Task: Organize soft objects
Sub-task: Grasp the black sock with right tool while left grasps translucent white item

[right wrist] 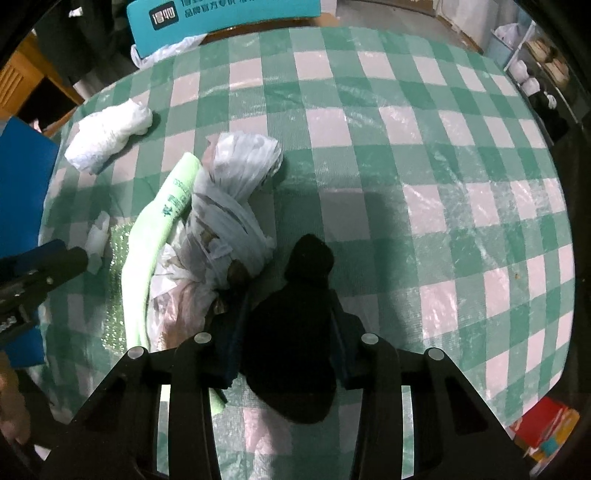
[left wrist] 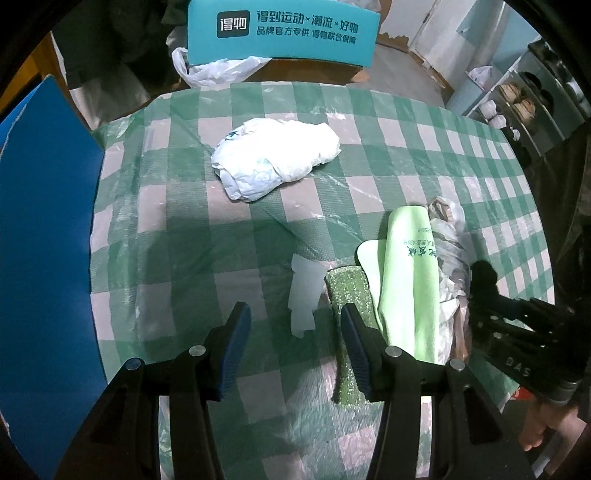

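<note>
On the green-and-white checked tablecloth (left wrist: 177,229) my left gripper (left wrist: 295,325) stands open over a small white scrap (left wrist: 304,299). Its right finger rests over a green glittery sponge cloth (left wrist: 347,288). Beside that lie a folded light-green cloth (left wrist: 406,277) and a knotted plastic bag bundle (right wrist: 229,218). A crumpled white bag (left wrist: 277,158) sits farther back. My right gripper (right wrist: 290,310) is shut on a black soft cloth (right wrist: 295,332), which fills the gap between its pads and sticks out ahead, just right of the pile. In the right wrist view the left gripper (right wrist: 55,258) shows at the left edge.
A teal printed box (left wrist: 280,29) and a thin white plastic bag (left wrist: 214,70) stand beyond the table's far edge. A blue board (left wrist: 48,221) lines the left side. Shelves with jars (left wrist: 517,107) are at the right. A hand (left wrist: 546,424) holds the right gripper.
</note>
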Tool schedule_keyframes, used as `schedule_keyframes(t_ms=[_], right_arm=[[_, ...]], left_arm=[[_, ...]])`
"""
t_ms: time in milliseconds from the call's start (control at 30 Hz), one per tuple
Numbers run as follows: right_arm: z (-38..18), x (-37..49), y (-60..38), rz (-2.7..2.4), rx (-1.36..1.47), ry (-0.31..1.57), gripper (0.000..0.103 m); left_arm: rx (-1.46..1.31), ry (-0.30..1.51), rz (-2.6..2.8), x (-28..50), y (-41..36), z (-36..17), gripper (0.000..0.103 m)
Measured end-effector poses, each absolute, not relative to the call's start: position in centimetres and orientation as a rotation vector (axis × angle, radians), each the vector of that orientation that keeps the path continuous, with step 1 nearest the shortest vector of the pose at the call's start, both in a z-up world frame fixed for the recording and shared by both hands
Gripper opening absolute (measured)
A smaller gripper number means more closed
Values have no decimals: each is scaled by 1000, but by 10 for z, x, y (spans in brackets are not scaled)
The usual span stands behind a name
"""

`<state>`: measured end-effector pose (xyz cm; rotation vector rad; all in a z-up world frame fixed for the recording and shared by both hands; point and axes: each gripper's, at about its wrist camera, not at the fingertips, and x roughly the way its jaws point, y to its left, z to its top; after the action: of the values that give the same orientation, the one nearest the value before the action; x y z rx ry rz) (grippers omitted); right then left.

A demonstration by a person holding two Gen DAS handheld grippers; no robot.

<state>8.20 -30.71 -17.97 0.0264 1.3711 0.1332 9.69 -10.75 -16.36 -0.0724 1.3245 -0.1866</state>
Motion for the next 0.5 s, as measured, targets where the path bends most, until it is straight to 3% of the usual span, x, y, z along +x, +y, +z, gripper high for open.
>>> schedule_keyframes(t_ms=[367,400,500], right_arm=[[-159,83,-319,122,67,1330,38],[-157,82,-319,123,70,1328,38],[-154,83,-317,128,75,1321,38]], left_arm=[[-55,1331,-205,99,-116,-175,51],[-53,1334,-207,100,-117,-176,50],[-30,1332,-199,100,-120,-178,31]])
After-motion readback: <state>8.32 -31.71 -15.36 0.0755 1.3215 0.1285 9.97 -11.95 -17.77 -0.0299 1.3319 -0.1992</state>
